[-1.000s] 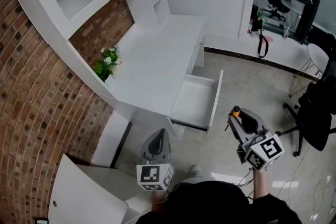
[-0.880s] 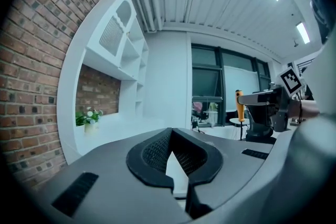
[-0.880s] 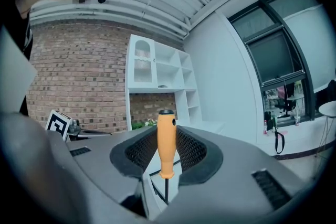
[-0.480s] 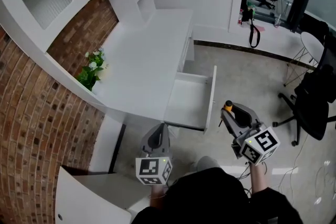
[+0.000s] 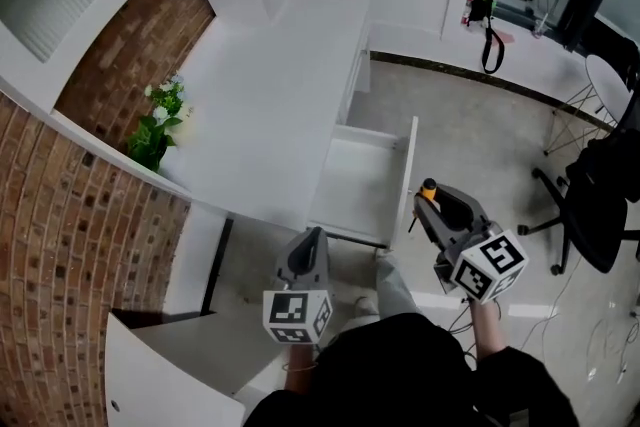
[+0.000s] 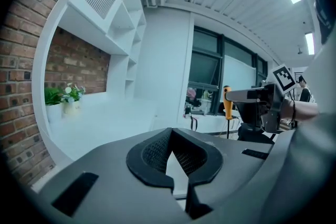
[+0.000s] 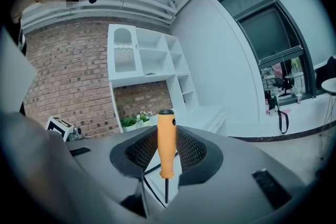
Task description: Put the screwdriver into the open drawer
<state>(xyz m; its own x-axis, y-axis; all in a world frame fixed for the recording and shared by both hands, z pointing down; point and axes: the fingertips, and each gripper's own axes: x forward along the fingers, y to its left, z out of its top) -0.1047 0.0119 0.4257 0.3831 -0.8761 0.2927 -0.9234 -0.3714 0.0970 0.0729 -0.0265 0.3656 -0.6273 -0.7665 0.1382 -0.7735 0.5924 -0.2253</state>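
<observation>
Quick headcount, big stuff first. One white desk [image 5: 270, 85] with shelving above it, against a brick wall [image 5: 90, 245]. One black office chair [image 5: 600, 205] off to the right, well apart from the desk. One drawer [image 5: 365, 185], pulled out of the desk front, and as far as the head view shows there's nothing in it. Two grippers. The left gripper [image 5: 313, 237] has its jaws closed up at the tips with nothing between them. The right gripper [image 5: 425, 207] is clamped on the handle of the screwdriver. One little potted plant [image 5: 155, 125] on the desk by the bricks. And one screwdriver [image 7: 166, 144], orange handle up, shaft pointing down. It sits just beside the drawer's front panel, over the floor, not in the drawer.
</observation>
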